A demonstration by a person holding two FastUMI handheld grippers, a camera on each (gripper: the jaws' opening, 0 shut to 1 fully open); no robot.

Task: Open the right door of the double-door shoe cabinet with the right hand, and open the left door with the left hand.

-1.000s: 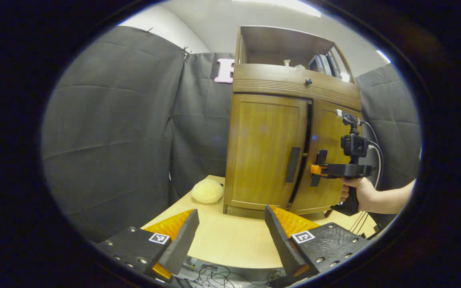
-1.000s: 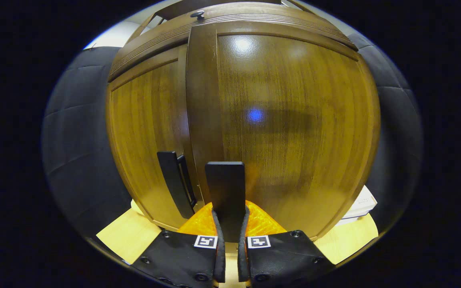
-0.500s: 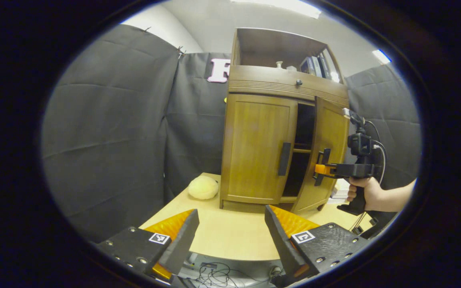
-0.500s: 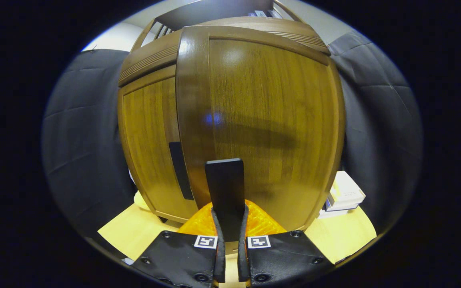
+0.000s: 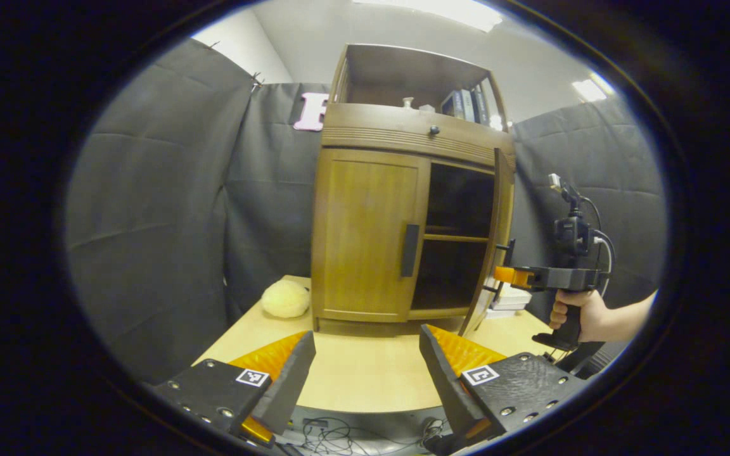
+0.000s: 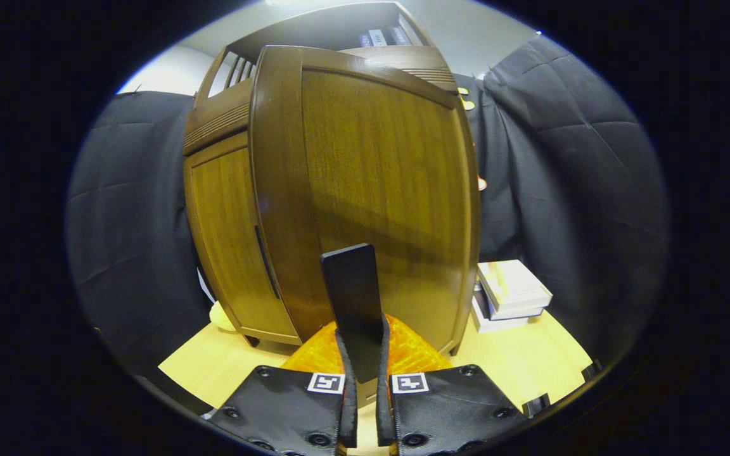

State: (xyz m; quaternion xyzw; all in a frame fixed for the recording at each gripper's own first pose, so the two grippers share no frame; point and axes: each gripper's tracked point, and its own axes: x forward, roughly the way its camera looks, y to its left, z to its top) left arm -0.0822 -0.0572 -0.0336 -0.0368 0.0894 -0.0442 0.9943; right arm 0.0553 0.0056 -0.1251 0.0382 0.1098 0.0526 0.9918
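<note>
The wooden shoe cabinet (image 5: 403, 133) stands at the back of the table. Its left door (image 5: 365, 234) is closed, with a dark vertical handle (image 5: 410, 250). The right door (image 5: 497, 240) stands wide open, edge-on, baring a dark inside with a shelf (image 5: 457, 238). In the right gripper view that door (image 6: 377, 171) is close in front, and my right gripper (image 6: 362, 354) is shut on its dark handle (image 6: 352, 291). The left gripper view has the right gripper (image 5: 503, 273) in a hand at the door's edge. My left gripper (image 5: 368, 367) hangs open over the table's near edge, well short of the cabinet.
A pale yellow plush ball (image 5: 285, 299) lies left of the cabinet on the light wood table (image 5: 365, 377). A stack of white boxes (image 6: 511, 294) sits right of the cabinet, behind the open door. Books (image 5: 463, 103) stand on the top shelf. Cables hang below the table's front edge.
The right door has swung from barely ajar to wide open, pulled by the right gripper, which moved right and back with the handle. The left gripper stayed open and backed off slightly.
</note>
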